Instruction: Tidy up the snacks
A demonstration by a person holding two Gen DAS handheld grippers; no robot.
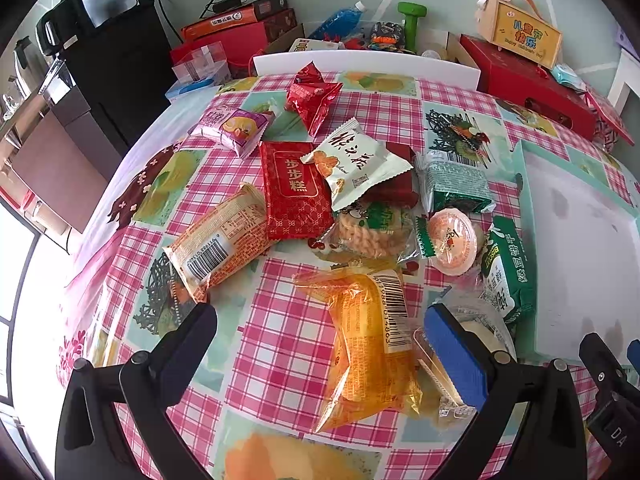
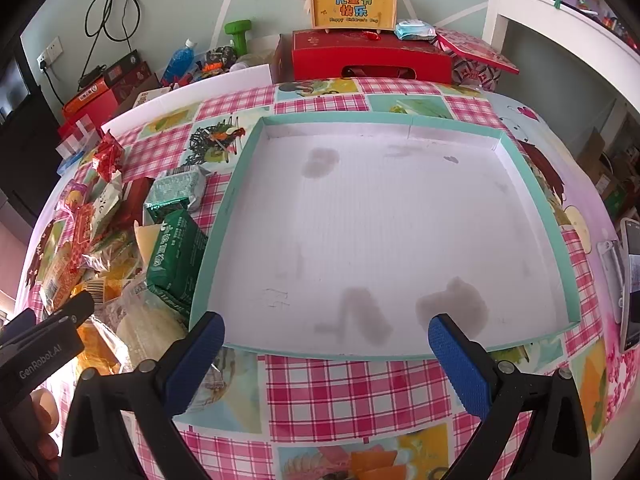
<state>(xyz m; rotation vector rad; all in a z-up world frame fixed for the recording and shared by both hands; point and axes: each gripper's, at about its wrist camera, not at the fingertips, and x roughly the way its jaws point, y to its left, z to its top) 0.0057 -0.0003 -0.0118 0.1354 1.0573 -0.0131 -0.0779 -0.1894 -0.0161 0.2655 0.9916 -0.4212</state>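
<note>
A shallow teal-rimmed tray [image 2: 416, 121] with a white, stained floor is taken as landmark; nothing lies inside it. It rests on a pink checked tablecloth [image 2: 340, 392].

The snack pile is seen entirely to the left of the tray. A dark green biscuit pack [image 2: 176, 256] lies against the tray's left wall, with a lighter green packet [image 2: 180, 190] just beyond it toward the far corner. Further left of the tray, in the left wrist view: a round jelly cup [image 1: 452, 240], a white sachet [image 1: 356, 160] overlapping a red flat pack [image 1: 294, 192], an orange barcode pack [image 1: 220, 244], a purple packet [image 1: 234, 128] and red crinkled wrappers [image 1: 312, 96].

The left gripper [image 1: 320, 340] is held with its jaws spread wide over a yellow-orange bag [image 1: 368, 352], which lies left of the tray's near corner; nothing is gripped. Contact between the blue pad [image 1: 456, 356] and the bag cannot be judged.

The right gripper [image 2: 326, 348] is held at the tray's near wall, jaws wide apart, nothing between them.

Behind the tray's far wall a red box [image 2: 360, 60] carries a yellow framed sign [image 2: 354, 6].
</note>
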